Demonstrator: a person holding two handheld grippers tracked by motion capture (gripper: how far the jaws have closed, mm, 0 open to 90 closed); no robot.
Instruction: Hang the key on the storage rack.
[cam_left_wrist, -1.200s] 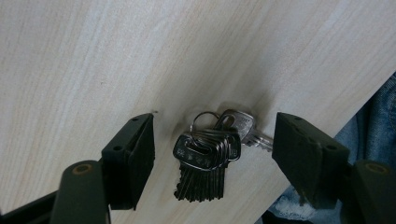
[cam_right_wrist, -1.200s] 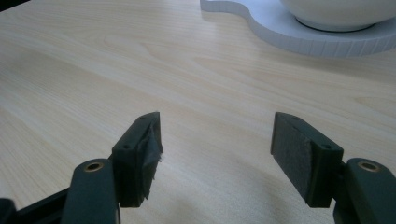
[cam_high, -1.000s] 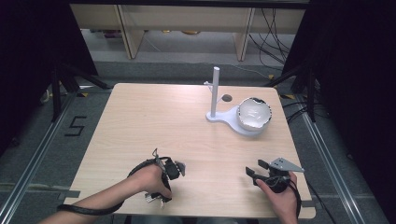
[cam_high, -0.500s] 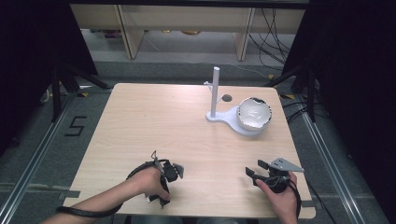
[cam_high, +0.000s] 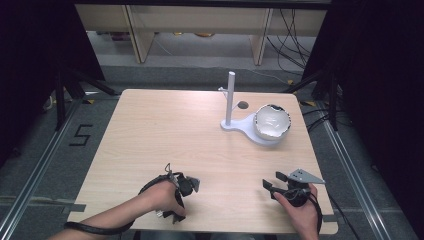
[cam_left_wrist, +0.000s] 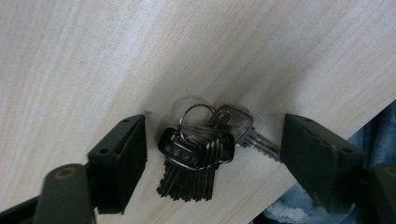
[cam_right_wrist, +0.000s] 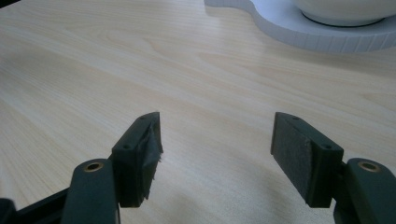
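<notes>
A bunch of several keys on a ring (cam_left_wrist: 198, 154) lies flat on the light wooden table (cam_high: 165, 130), close to its near edge. My left gripper (cam_left_wrist: 215, 122) points down over the bunch. Its jaws have just been opening and now stand wide on either side of the keys, with the pads clear of them. In the high view the left gripper (cam_high: 172, 212) sits at the front left under the person's hand. My right gripper (cam_high: 272, 182) rests at the front right, open, with nothing between its jaws (cam_right_wrist: 215, 116).
A white stand (cam_high: 240, 125) with an upright post (cam_high: 230, 100) stands at the back right and carries a white bowl (cam_high: 272, 121). The stand's base (cam_right_wrist: 299, 28) lies ahead of the right gripper. The table's near edge runs just beside the keys, with blue fabric (cam_left_wrist: 299, 210) beyond it.
The left hand and its gripper have shifted only slightly at the front left. The right hand and gripper have stayed where they were.
</notes>
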